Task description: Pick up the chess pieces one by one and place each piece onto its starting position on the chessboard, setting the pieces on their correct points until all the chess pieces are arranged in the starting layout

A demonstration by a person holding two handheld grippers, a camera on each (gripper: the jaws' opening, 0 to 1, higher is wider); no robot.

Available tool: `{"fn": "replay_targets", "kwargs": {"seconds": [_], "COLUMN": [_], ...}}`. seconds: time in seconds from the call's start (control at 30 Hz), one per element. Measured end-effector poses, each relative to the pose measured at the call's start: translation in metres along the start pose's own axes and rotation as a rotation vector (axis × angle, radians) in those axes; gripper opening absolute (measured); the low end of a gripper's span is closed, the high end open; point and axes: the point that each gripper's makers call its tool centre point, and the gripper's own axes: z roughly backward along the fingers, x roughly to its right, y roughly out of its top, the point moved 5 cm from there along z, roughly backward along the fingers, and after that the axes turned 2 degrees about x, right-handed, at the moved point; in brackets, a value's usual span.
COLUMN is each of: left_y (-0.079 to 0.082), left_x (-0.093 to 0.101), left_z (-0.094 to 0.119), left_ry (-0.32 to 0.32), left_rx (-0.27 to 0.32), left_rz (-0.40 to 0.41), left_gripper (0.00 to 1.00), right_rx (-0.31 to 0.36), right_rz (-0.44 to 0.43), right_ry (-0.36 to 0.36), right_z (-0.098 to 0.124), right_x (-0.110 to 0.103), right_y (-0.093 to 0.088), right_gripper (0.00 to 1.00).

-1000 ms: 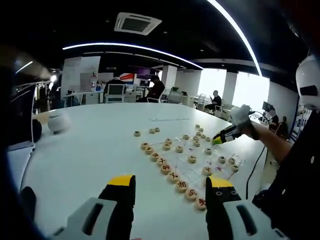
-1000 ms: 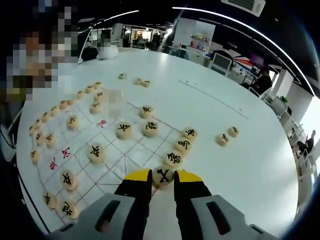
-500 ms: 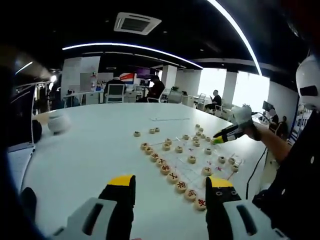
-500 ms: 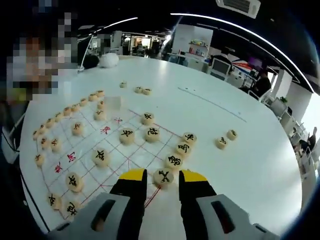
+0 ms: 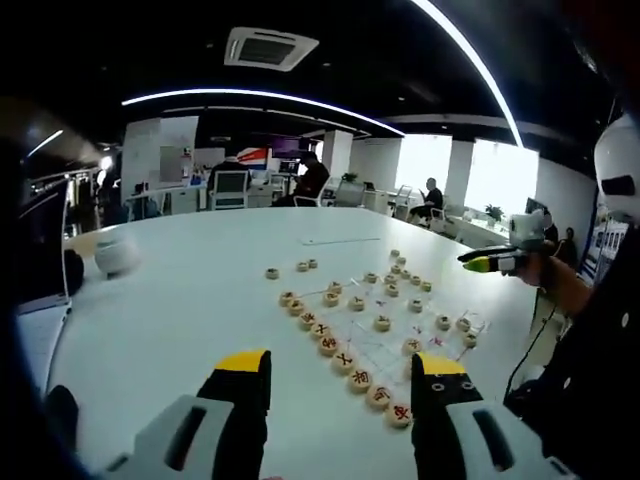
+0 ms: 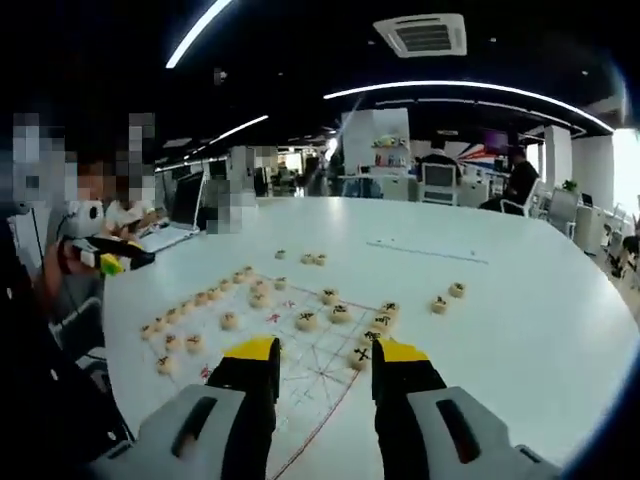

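Since a second ago the right gripper [image 6: 325, 362] has let go of the black-marked piece [image 6: 361, 354] it was pinching and has risen well above the board [image 6: 300, 350]; that piece now lies on the board just ahead of the right jaw, touching neither jaw. Its jaws stand wide apart with nothing between them. In the left gripper view the right gripper [image 5: 487, 262] has lifted from among the pieces to hang in the air at the far right, clear of the table [image 5: 190, 300].

The left gripper [image 5: 340, 378] hovers over the table's near edge, jaws spread wide and empty. A row of red-marked pieces [image 5: 345, 358] runs along the board's near side between its jaws, and more pieces sit spread over the grid beyond. A few loose pieces [image 5: 300, 266] lie on the bare table past the board, apart from it.

In the right gripper view, a long row of pieces [image 6: 200, 298] lines the board's left edge, others dot the grid, and two pieces [image 6: 447, 296] rest off the board to the right. The left gripper [image 6: 105, 258] shows at the far left, held up near a person's hand. Monitors, chairs and seated people are in the background.
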Motion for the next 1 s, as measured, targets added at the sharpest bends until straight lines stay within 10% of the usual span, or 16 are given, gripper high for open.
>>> {"fn": "replay_targets", "kwargs": {"seconds": [0.43, 1.0], "left_y": [-0.001, -0.012], "left_x": [0.001, -0.011], "left_z": [0.012, 0.036], "left_ry": [0.016, 0.066], "left_rx": [0.010, 0.045], "left_rz": [-0.006, 0.029], "left_gripper": [0.58, 0.58], "right_rx": [-0.025, -0.230], "right_rz": [0.151, 0.408], "right_ry": [0.125, 0.363], "right_z": [-0.028, -0.161], "right_x": [-0.015, -0.058], "right_y": [0.038, 0.102], "right_gripper": [0.35, 0.36]}}
